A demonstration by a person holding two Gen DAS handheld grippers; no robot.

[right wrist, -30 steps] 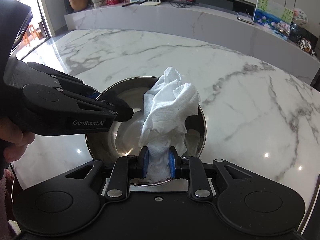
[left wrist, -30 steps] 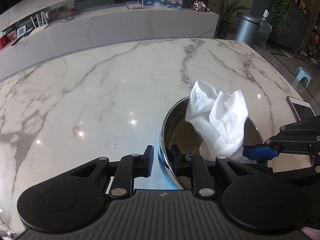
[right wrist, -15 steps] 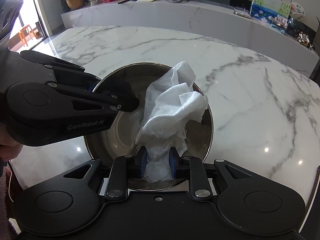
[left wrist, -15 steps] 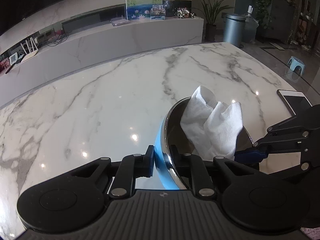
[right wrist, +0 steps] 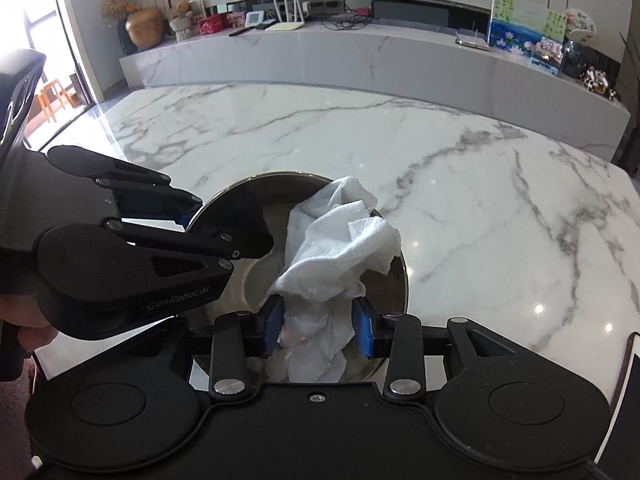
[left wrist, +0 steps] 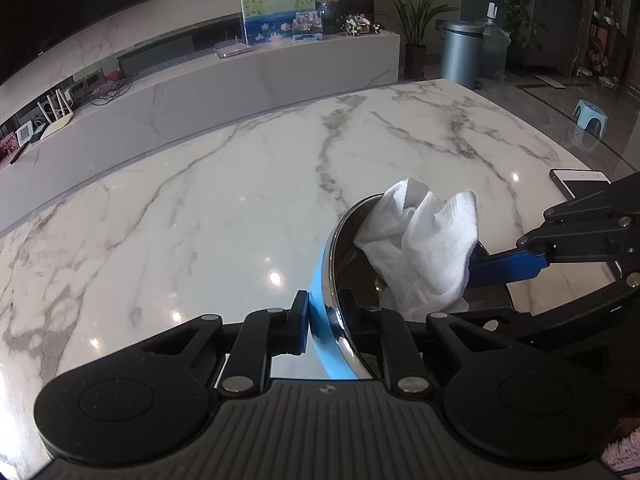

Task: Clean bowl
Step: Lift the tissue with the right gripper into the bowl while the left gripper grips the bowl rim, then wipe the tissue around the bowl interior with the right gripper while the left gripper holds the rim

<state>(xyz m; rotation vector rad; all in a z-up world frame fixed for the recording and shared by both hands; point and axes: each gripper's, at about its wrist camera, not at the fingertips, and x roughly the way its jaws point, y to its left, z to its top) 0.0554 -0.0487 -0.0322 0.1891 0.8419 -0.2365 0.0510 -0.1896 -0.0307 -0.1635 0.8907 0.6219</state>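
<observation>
Steel bowl (left wrist: 348,280) with a blue outer wall, standing tilted near the front edge of the marble table (left wrist: 200,208); its polished inside faces the right wrist camera. A crumpled white paper towel (right wrist: 336,248) lies in the bowl, its upper folds rising above the rim. The left gripper (left wrist: 326,320) is clamped on the near rim, one finger on the blue outside, the other inside. The right gripper (right wrist: 320,326) straddles the lower end of the towel; its jaws have just been opening, and the blue pads (right wrist: 365,332) now stand clear of the paper on at least the right side, so the hold appears released. Risks, as judged: the loosened towel may slump to the bottom or fall over the rim, ending the wipe; a thin rim pinch may let the tilted bowl twist or slide out. A phone (left wrist: 580,182) lies near, at the table's right edge.
</observation>
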